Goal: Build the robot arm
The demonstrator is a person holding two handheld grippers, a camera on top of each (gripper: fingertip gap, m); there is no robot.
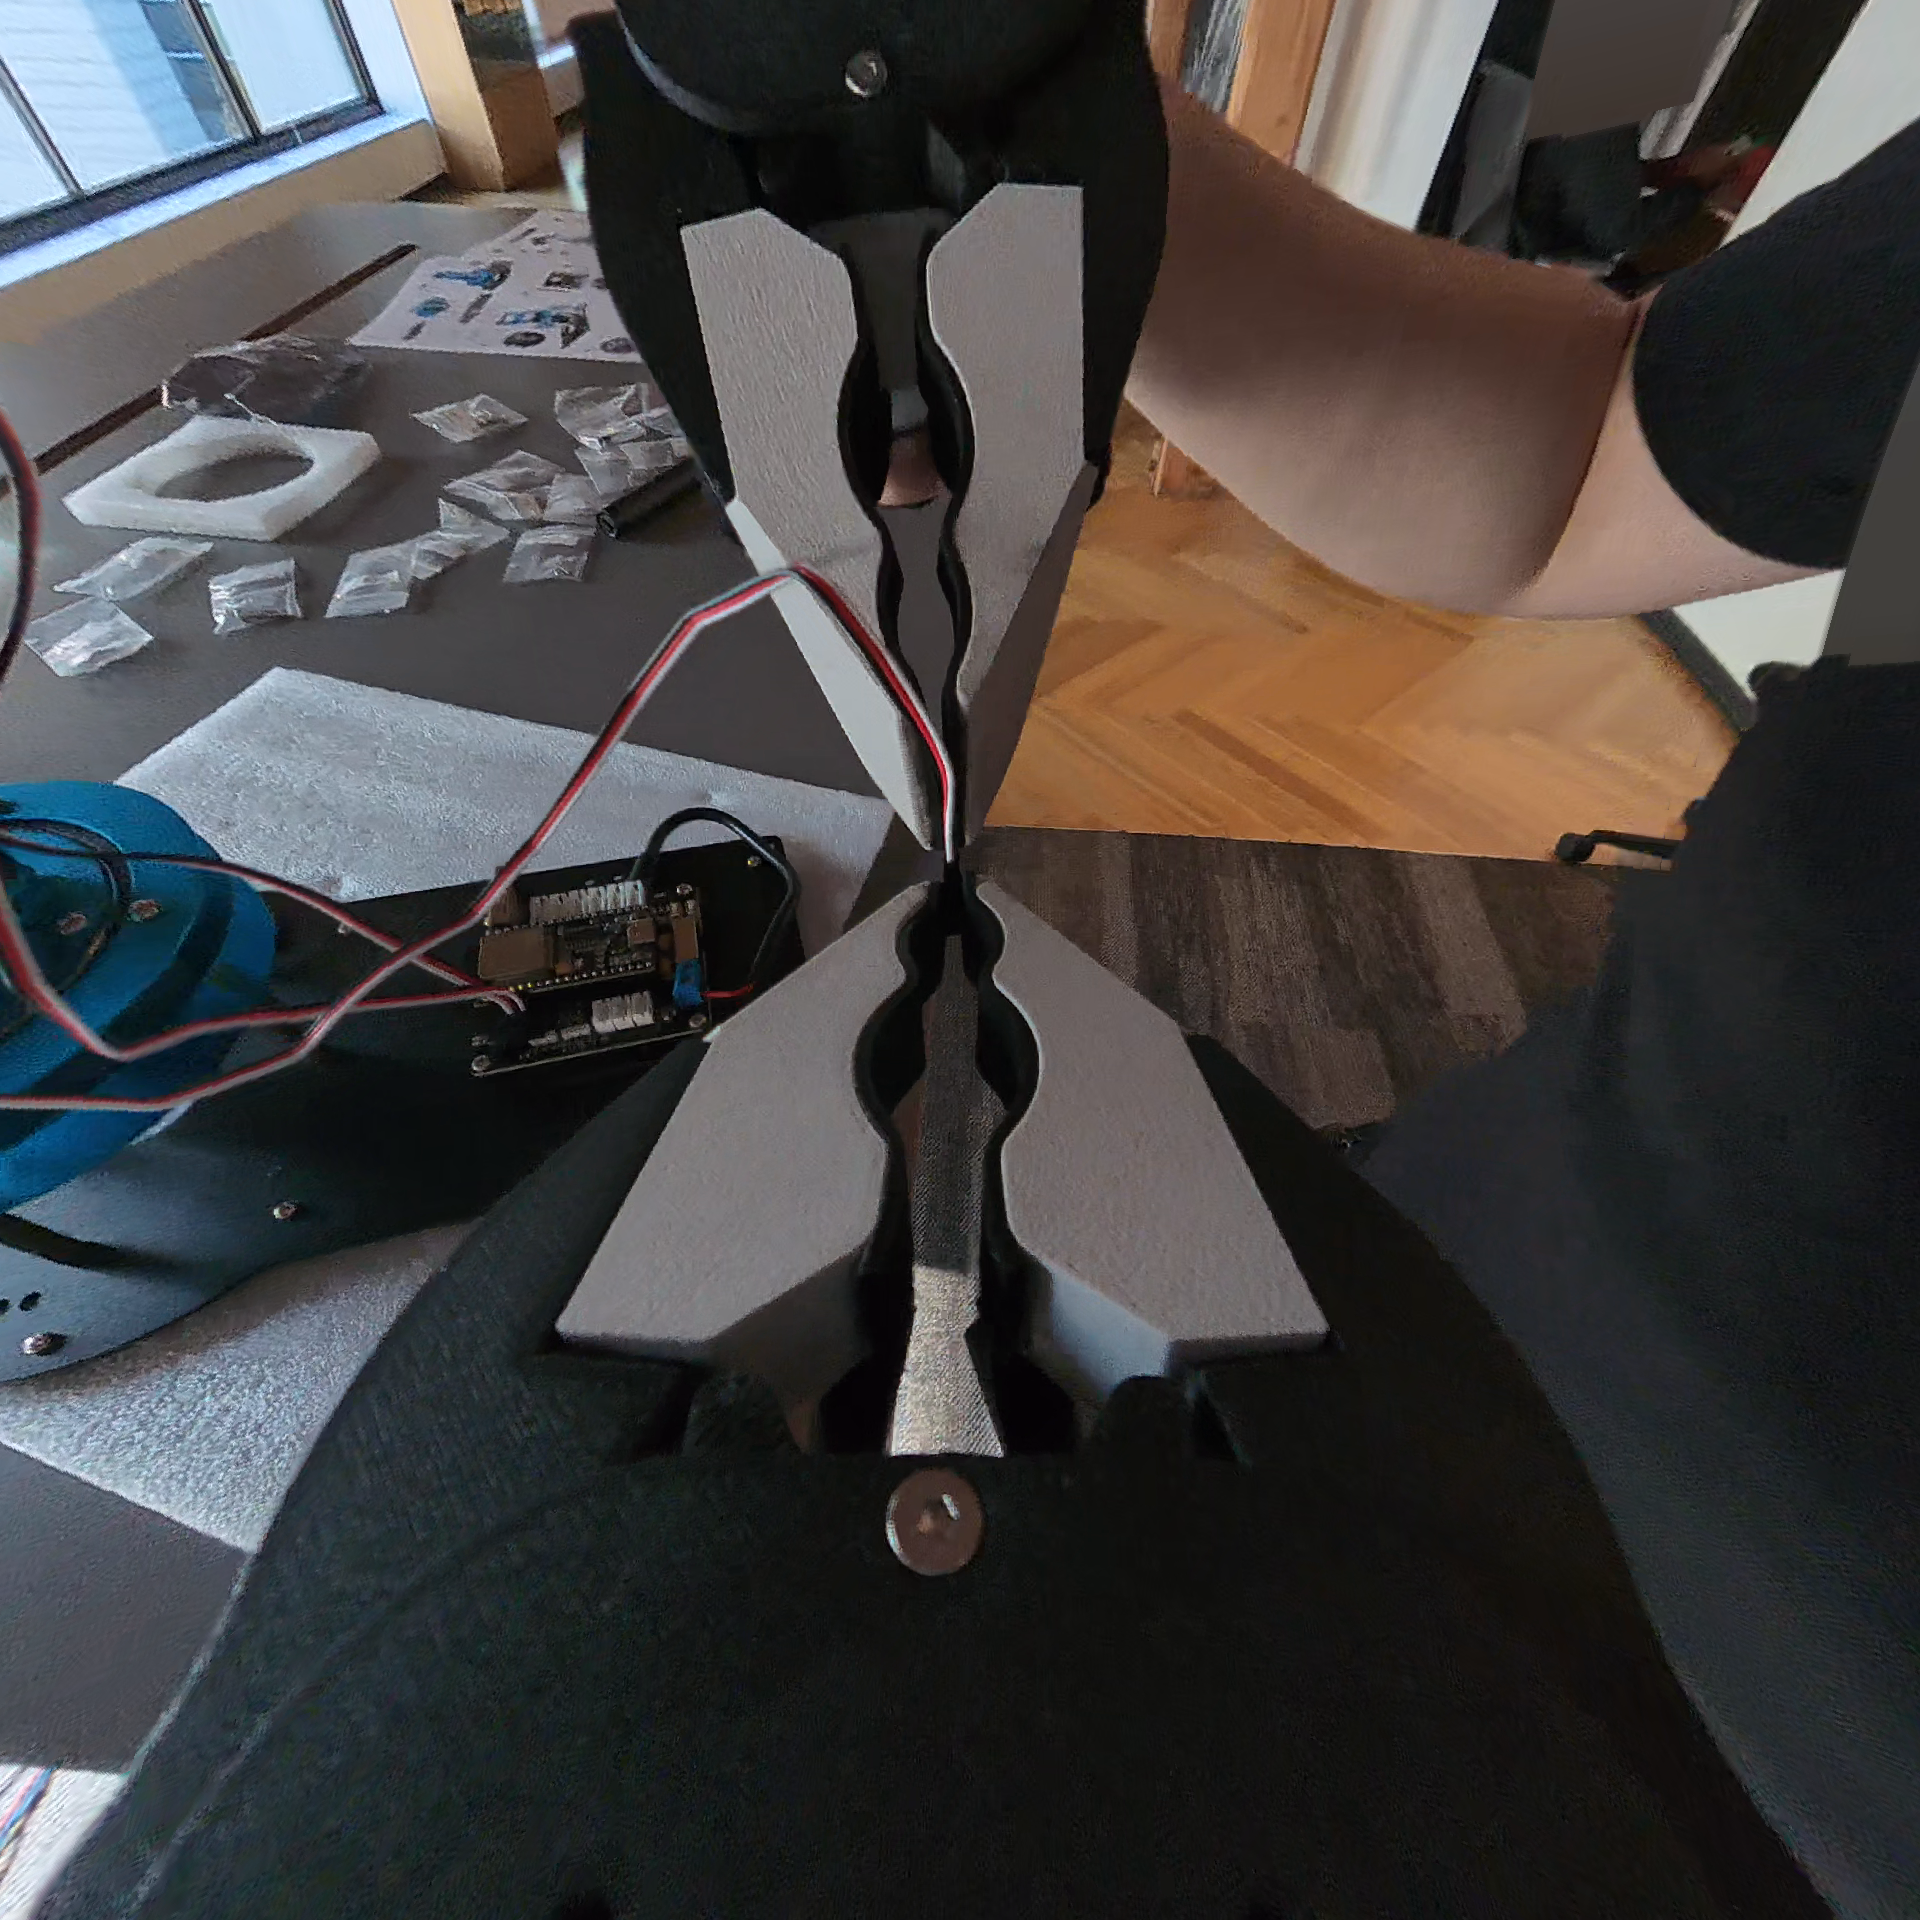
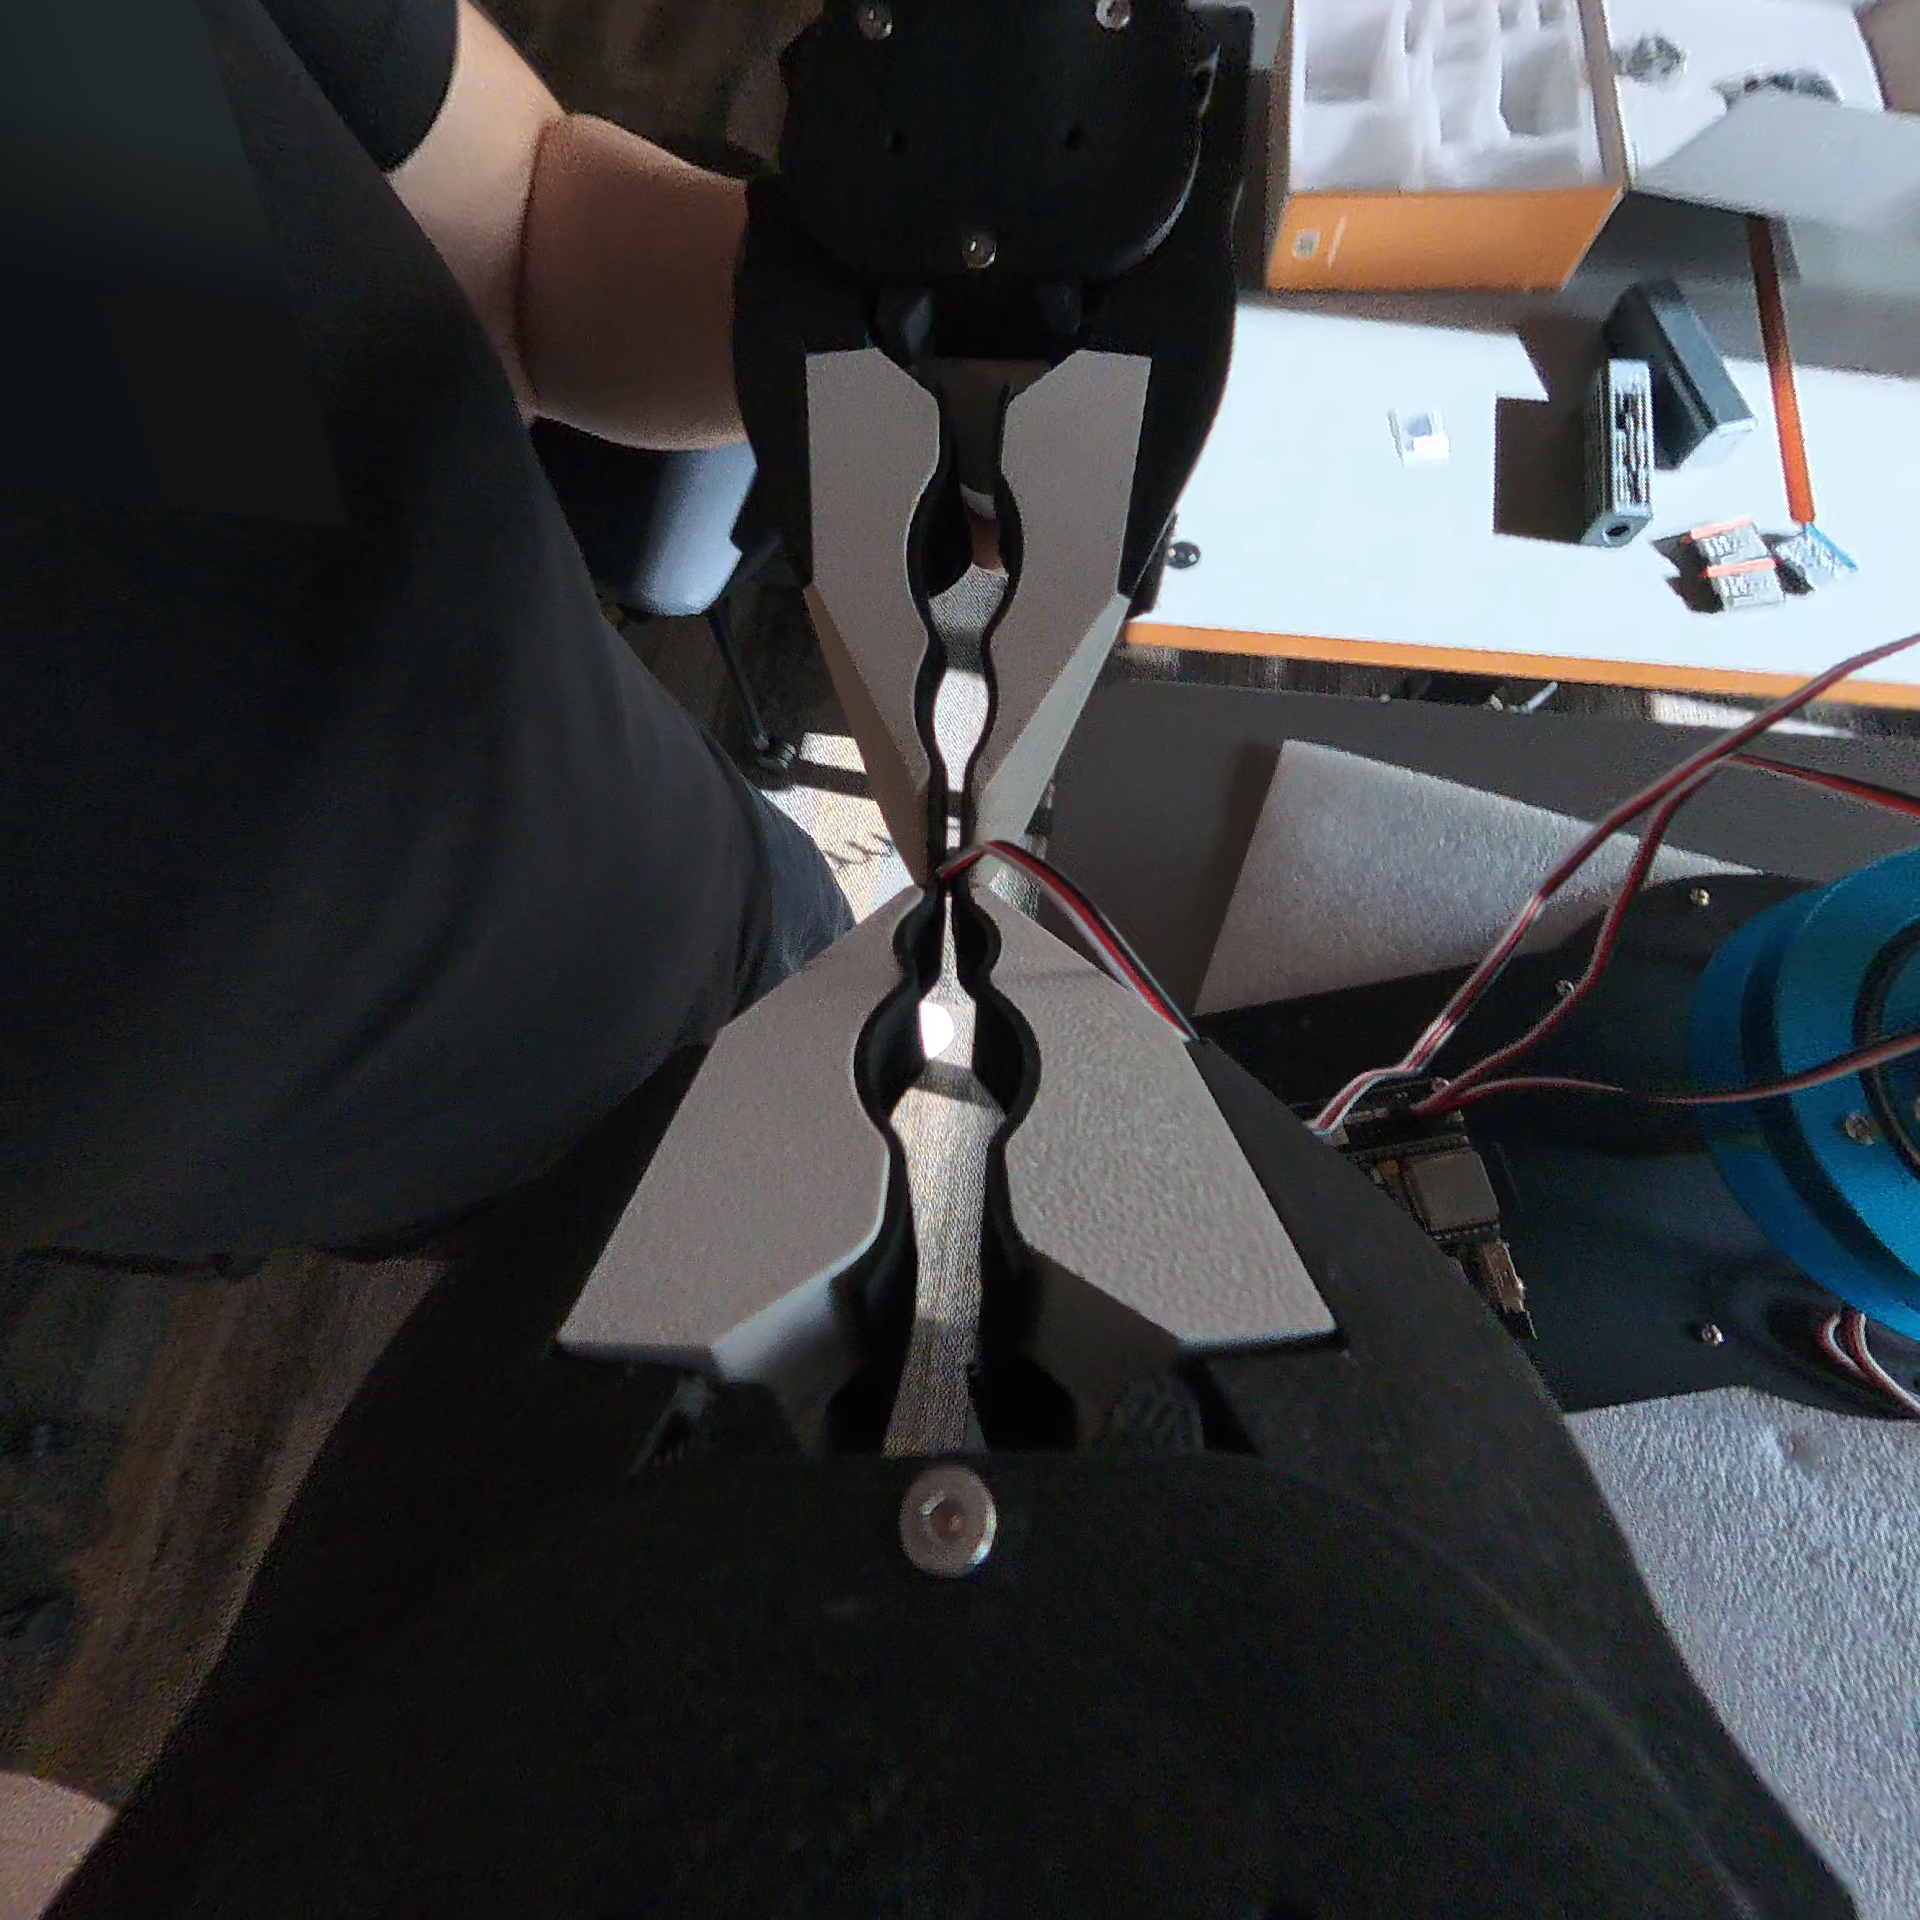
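Jaws of both grippers are closed tip to tip on the same red, white and black ribbon wire [image 1: 821,613]: the left gripper [image 1: 951,883] from below, the right gripper [image 2: 951,883] opposite it, off the table's near edge. Pulling apart could strain the wire or tug its plug from the circuit board [image 1: 603,961] beside the blue disc [image 1: 94,956].
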